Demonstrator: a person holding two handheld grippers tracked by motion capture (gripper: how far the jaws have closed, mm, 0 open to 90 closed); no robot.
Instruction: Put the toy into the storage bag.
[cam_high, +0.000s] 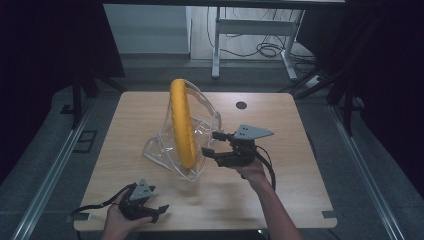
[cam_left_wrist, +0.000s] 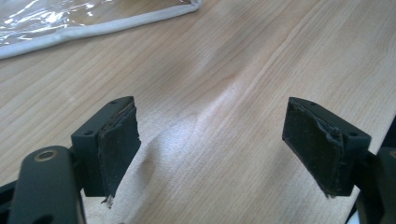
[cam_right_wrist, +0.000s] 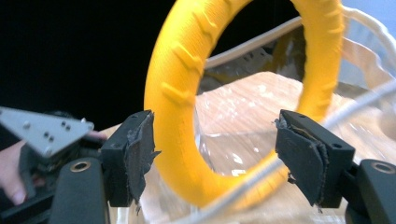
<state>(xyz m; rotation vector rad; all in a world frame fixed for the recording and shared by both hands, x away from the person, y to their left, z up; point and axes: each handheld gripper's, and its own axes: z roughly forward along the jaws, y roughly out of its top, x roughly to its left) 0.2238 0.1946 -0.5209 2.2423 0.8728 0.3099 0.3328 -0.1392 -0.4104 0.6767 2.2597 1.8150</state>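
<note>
Right gripper (cam_high: 214, 145) jaws wide, nothing pinched, just right of the yellow ring (cam_high: 182, 123). Ring stands upright on edge inside the clear bag (cam_high: 200, 131), mid-table. Left gripper (cam_high: 150, 212) wide, resting well nearer than the ring. Risk: unsupported ring topples or rolls; a nudge could tip it.

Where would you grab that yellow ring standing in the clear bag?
Probably the yellow ring at its bare top arc, coming from above: it stands on edge, nearly upright, and its lower half sits inside the clear plastic bag. Close across the tube; its ridges should help the grip.
</note>
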